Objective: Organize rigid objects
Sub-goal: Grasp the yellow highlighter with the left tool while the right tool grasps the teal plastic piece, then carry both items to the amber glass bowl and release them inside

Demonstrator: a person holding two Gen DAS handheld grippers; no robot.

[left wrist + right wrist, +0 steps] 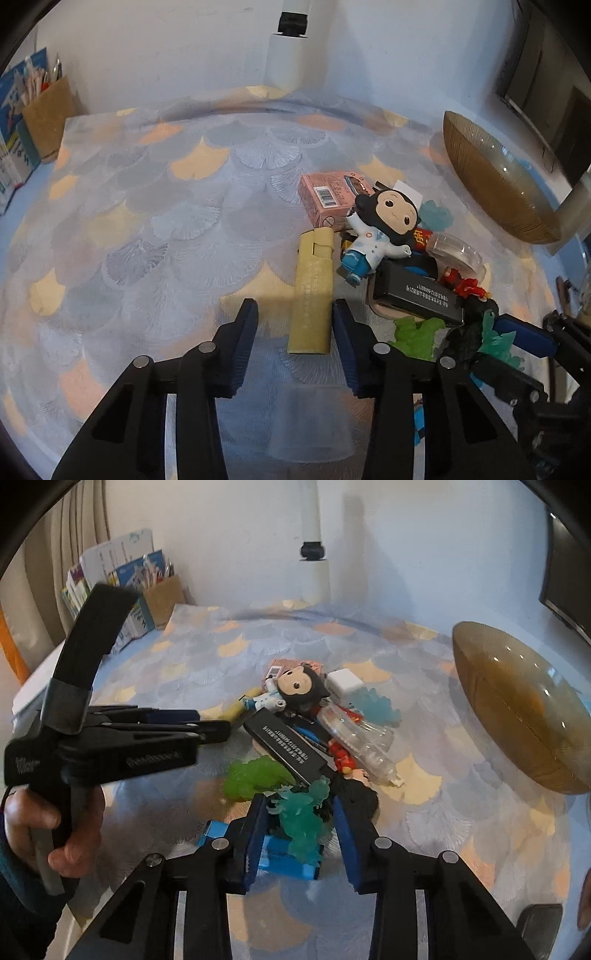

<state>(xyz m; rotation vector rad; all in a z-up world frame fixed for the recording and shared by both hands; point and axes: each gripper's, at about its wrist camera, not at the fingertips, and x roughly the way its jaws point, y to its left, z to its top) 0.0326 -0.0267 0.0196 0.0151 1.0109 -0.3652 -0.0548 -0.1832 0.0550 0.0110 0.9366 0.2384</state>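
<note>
A pile of small objects lies on the patterned tablecloth [147, 221]. My left gripper [295, 314] is open, its fingers on either side of the near end of a yellow case [312, 295]. Beside it are a monkey figure [384, 225], a pink box [328, 197] and a black box [417, 291]. My right gripper [300, 805] is open around a teal translucent figure [303, 819] that stands on a blue block [280, 856]. A green figure [255, 777] lies just beyond. The left gripper also shows in the right wrist view [207, 723].
A large brown glass bowl [498, 184] sits at the right, also in the right wrist view [517, 709]. A cardboard pen holder [48, 118] and books [110, 583] stand at the back left. A white post [288, 55] rises by the wall. A clear plastic container [358, 734] lies in the pile.
</note>
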